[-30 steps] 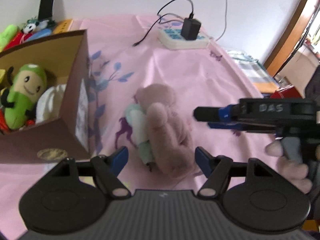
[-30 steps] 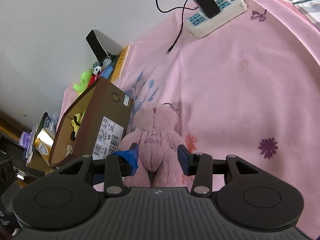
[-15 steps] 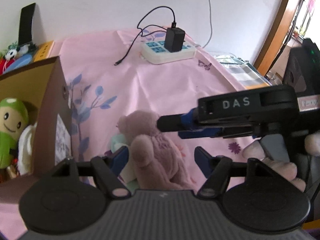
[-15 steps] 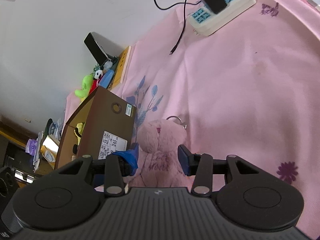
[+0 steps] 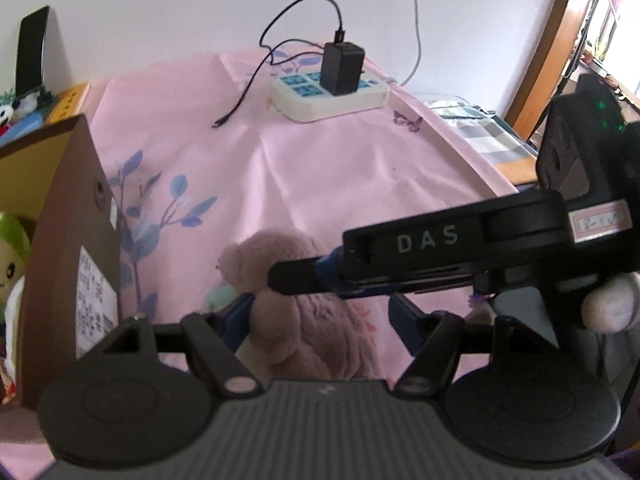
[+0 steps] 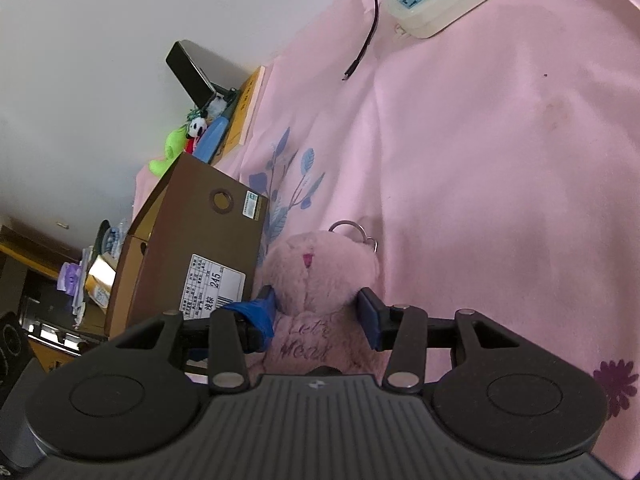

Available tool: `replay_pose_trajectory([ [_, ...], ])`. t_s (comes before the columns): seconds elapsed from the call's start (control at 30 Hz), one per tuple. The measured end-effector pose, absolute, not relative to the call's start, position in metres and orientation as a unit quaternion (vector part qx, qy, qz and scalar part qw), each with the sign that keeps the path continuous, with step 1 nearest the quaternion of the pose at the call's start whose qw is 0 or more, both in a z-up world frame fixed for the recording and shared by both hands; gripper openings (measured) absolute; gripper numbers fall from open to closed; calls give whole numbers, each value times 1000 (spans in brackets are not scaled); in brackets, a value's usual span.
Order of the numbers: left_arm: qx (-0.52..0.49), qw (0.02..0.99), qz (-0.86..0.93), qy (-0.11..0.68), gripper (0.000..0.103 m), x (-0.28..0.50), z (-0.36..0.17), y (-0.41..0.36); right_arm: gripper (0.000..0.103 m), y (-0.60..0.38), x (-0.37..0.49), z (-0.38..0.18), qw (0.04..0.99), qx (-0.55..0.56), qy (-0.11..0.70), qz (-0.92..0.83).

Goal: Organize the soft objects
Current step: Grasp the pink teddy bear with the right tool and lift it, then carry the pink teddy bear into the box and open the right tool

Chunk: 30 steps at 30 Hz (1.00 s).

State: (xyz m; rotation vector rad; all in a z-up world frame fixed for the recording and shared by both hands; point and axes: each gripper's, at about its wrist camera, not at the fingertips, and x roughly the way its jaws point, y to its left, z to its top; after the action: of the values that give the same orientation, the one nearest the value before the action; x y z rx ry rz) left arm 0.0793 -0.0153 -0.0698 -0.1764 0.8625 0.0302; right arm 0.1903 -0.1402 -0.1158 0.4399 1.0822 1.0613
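On the pink floral bedsheet, just beside a brown shoebox, lies a pink teddy bear. The right gripper straddles its head, blue pads at both sides; whether they press is unclear. The left gripper stands wide open around the bear's body.
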Motion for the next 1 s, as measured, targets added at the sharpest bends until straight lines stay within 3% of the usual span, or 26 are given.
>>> replay_pose_trajectory([
  [0.4, -97, 920, -24, 379, 70, 66, -44, -22, 25, -172, 183, -104, 695, 248, 474, 480],
  [1.0, -63, 966, -14, 250, 70, -17, 36, 18, 24, -146, 125, -29, 700, 286, 384, 529],
])
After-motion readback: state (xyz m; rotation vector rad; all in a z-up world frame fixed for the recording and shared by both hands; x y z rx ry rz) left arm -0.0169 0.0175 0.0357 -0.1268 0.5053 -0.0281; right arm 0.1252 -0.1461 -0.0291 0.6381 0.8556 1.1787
